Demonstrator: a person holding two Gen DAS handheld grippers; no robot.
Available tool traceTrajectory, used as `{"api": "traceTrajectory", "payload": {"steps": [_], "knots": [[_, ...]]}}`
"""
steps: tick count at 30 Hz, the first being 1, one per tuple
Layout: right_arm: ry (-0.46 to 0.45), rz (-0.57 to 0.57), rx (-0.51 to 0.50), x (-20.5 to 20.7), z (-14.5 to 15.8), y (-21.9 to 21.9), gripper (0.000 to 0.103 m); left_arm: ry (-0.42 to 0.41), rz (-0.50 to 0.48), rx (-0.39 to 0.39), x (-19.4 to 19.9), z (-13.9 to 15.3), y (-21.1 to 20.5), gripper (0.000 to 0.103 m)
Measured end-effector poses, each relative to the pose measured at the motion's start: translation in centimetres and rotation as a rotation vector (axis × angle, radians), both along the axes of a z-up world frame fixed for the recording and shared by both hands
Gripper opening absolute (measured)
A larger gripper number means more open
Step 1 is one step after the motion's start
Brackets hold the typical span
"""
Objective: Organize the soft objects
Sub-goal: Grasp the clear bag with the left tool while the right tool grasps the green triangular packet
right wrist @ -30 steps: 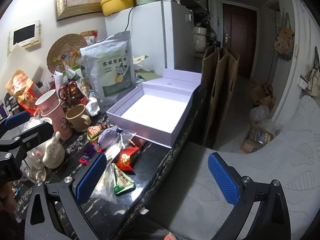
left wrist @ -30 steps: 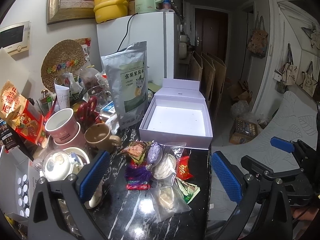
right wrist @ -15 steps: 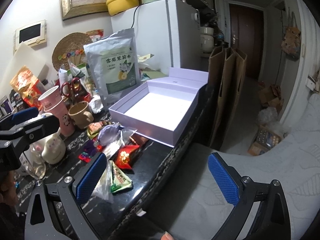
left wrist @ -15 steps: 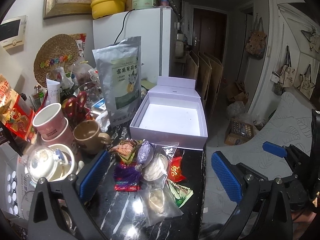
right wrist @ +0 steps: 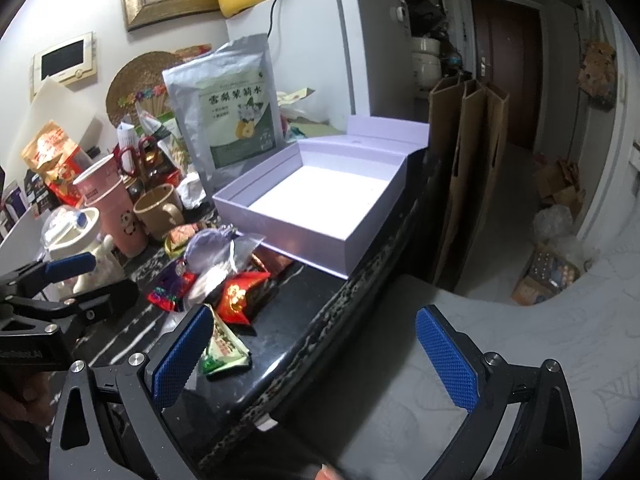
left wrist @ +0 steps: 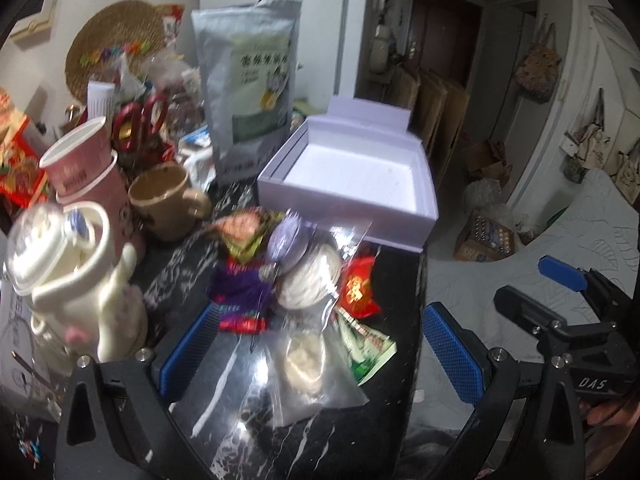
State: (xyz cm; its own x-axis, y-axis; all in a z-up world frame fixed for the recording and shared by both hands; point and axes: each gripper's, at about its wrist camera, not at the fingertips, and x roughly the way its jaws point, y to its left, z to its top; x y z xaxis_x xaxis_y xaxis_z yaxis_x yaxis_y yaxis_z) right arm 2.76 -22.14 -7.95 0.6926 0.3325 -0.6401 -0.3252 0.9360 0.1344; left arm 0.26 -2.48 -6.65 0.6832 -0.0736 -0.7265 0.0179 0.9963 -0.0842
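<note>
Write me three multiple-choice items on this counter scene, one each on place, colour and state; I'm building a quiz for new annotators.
1. Where does the pile of small packets lie?
A. inside the box
B. on the counter in front of the box
C. on the fridge

2. What colour is the open box?
A. pale lilac
B. yellow
C. black

3. What state is the right tool in?
A. shut on a packet
B. open, holding nothing
C. shut on the mug

Answers:
1 B: the packets sit on the dark marble counter, short of the box wall.
2 A: its walls and raised lid are pale lilac.
3 B: its blue pads stand wide apart with nothing between them.
</note>
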Motion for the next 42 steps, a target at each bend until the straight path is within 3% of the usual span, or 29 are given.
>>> {"api": "traceTrajectory", "payload": {"steps": [10, 23, 25, 30, 33, 36, 42], "knots": [[0.1, 0.092, -0.013, 1.1, -3.8, 0.9, 0.103, 0.146, 0.085, -0.006, 1.0, -5.5, 0.8, 0.103], [0.179, 0.183, -0.016, 1.8, -6.7, 1.7, 0.103, 0.241, 0.152, -0.029, 1.8, -9.4, 1.8, 0.101], [0.182, 0.191, -0.022, 1.9, -6.9, 1.7, 0.103, 0.24, 0.16, -0.035, 1.9, -9.5, 1.8, 0.098], [0.196, 0.209, -0.024, 2.3, -7.4, 2.0, 0.103, 0.221, 0.151, 0.036, 1.9, -9.5, 1.2, 0.085], [0.199, 0.225, -0.036, 2.4, -7.6, 2.5, 0.103, 0.187, 0.126, 0.053, 1.8, -9.4, 0.6, 0.069], [0.206, 0.239, -0.047, 2.4, -7.9, 3.0, 0.103, 0.17, 0.094, 0.051, 1.6, -9.2, 0.3, 0.058], [0.214, 0.267, -0.054, 2.4, -8.6, 4.2, 0.103, 0.169, 0.126, -0.02, 0.4, -8.7, 2.0, 0.058]]}}
